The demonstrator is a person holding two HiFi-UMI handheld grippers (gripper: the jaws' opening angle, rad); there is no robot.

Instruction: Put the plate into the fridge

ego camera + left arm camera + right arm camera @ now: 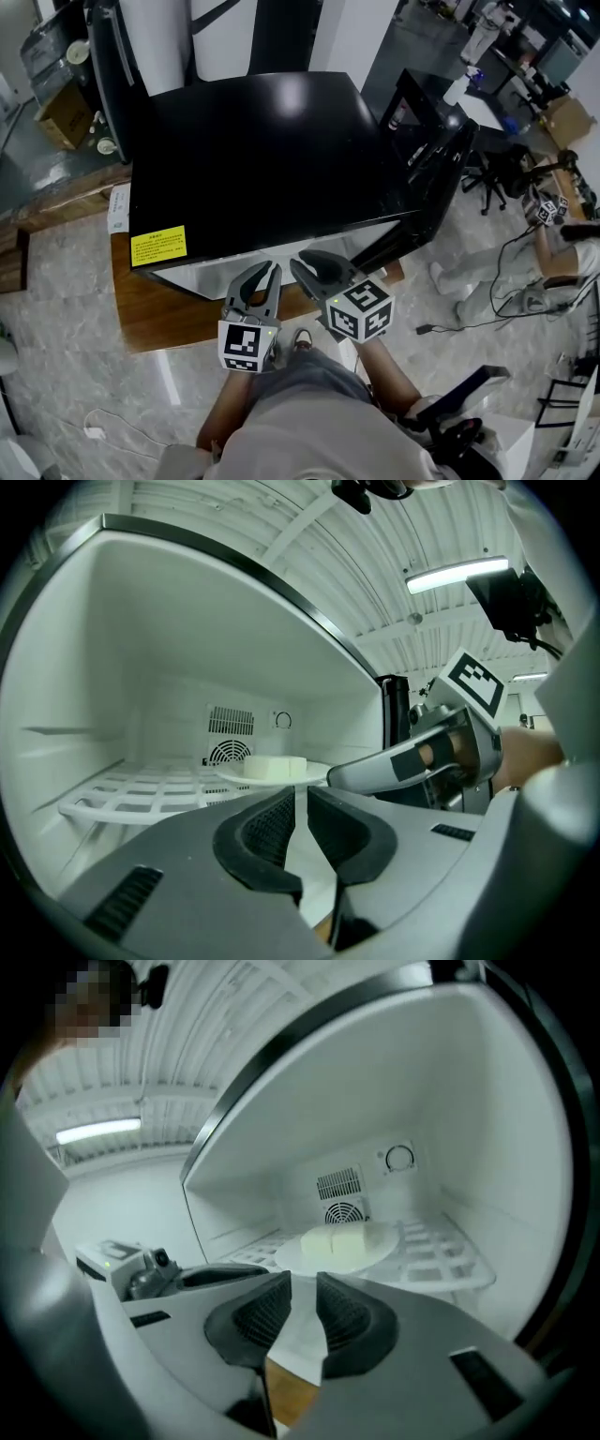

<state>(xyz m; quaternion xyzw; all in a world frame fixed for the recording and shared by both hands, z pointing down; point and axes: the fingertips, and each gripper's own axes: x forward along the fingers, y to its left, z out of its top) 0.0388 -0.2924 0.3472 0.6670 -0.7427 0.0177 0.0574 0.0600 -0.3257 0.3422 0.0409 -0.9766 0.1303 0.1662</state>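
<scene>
my left gripper (266,272) hangs before the open fridge (262,150), jaws a thin slit apart, nothing in them. my right gripper (311,262), just beside it, gapes wider, also empty. inside, the plate (386,1237) sits on the wire shelf (445,1252), carrying a pale block (336,1239).

Glare is seen on top of the fridge (262,159); inside it, all is lit bright white and lines are bent.

Black compact fridge (262,159): mouth open. Its black door (441,155) stands wide on the right. Inside, a white round plate (384,1241) occupies the white wire shelf (131,794) centre. Bare grid either side, clear height above.
</scene>
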